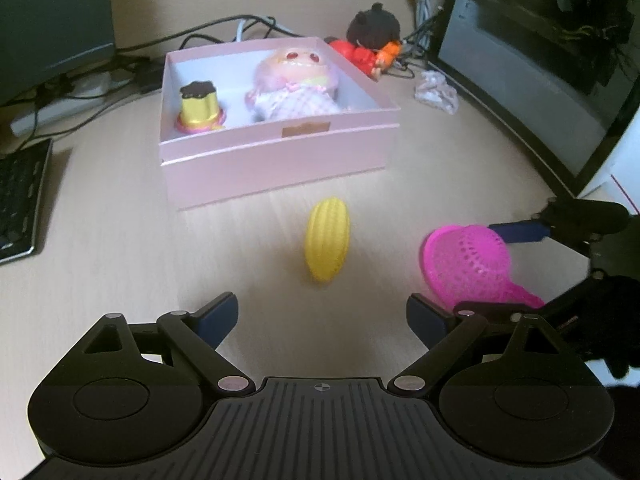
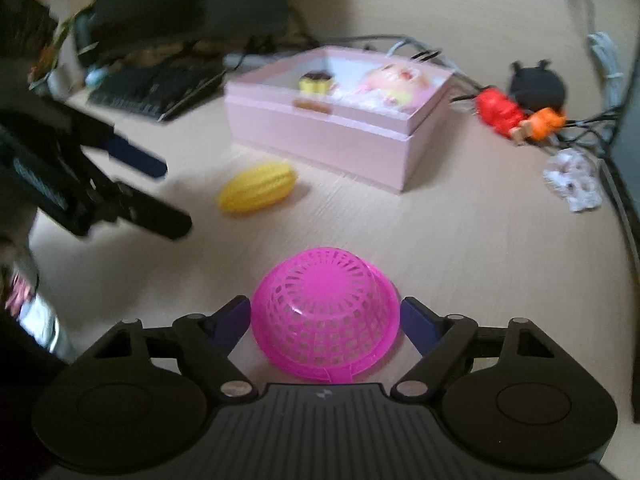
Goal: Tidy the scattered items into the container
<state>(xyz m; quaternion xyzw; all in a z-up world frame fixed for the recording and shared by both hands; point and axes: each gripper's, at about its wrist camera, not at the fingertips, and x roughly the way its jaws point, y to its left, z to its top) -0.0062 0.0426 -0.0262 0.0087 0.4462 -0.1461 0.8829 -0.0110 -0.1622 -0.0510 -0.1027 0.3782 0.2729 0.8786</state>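
On the pale wooden bench (image 1: 120, 240) sits a pink box (image 1: 276, 160), open on top, holding a pink-haired doll (image 1: 294, 88) and a small yellow pudding toy (image 1: 200, 110) at the doll's nine o'clock. Seen from the left wrist, the left tool (image 1: 322, 318) has its fingers spread wide with nothing between them; a yellow ribbed toy (image 1: 328, 240) lies on the bench at its twelve o'clock, between the tool and the box and apart from both. A pink mesh basket (image 2: 326, 312) lies upside down at the yellow toy's three o'clock. In the right wrist view the right tool (image 2: 324, 318) straddles this basket, a blue pad close to the rim on either side; whether the pads press on it cannot be told. Behind the box, at its one o'clock in the left view, lies a dark-haired doll in red (image 1: 368, 40), and a crumpled clear wrapper (image 1: 436, 92) lies at the box's three o'clock.
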